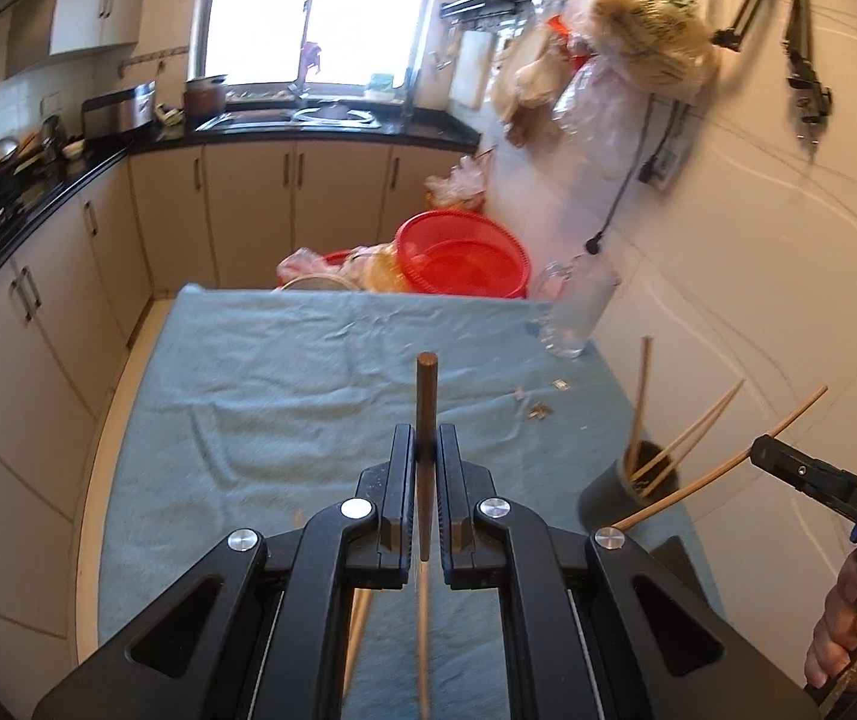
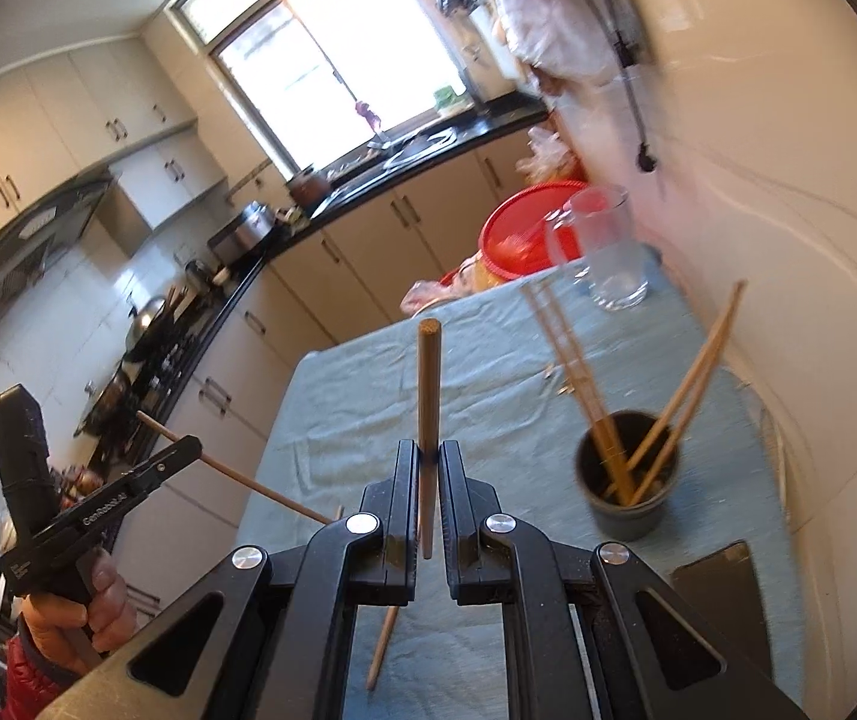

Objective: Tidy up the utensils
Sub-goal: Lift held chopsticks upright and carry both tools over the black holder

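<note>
My left gripper [image 1: 426,438] is shut on a dark brown chopstick [image 1: 426,396] that stands up between its fingers, above the blue cloth [image 1: 284,384]. In the right wrist view the left gripper [image 2: 191,450] shows at the left, with its chopstick [image 2: 260,489] slanting across. My right gripper [image 2: 428,450] is shut on a light wooden chopstick [image 2: 428,384]. It also appears at the right edge of the left wrist view, the right gripper [image 1: 758,450] clamping its pale chopstick [image 1: 698,483]. A dark cup [image 2: 626,516] holding several chopsticks stands to the right. One loose chopstick [image 2: 383,648] lies on the cloth.
A clear glass mug [image 2: 602,252] stands at the cloth's far right corner, with a red basin [image 1: 464,255] behind it. A flat black object [image 2: 716,576] lies near the cup. A white wall runs close on the right. Kitchen cabinets [image 1: 26,300] line the left.
</note>
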The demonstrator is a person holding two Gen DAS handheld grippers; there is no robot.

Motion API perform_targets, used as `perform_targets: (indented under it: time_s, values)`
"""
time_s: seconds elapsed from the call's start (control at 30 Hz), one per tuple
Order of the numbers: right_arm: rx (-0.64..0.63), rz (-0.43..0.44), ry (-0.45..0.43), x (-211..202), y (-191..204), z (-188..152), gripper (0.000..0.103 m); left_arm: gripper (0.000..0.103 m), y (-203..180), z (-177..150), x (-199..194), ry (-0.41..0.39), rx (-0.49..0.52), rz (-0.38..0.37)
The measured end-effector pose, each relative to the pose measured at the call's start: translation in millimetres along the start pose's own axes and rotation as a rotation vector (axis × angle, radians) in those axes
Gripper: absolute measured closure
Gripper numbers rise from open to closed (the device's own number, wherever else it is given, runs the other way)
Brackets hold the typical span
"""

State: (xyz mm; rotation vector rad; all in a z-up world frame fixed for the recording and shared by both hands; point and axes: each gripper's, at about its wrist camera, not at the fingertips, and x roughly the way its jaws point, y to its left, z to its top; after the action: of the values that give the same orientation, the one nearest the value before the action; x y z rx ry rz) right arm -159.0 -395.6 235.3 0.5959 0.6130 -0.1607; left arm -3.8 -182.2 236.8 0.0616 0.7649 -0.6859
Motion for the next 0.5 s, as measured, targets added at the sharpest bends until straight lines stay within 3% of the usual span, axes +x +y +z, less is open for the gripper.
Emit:
perform_targets:
  time_s: [0.5]
  values:
    - [0.114, -0.088, -0.168, -77.4, -60.9, 24.7, 0.096, 0.097, -89.2, 42.4, 3.5, -0.032, 0.100, -0.163]
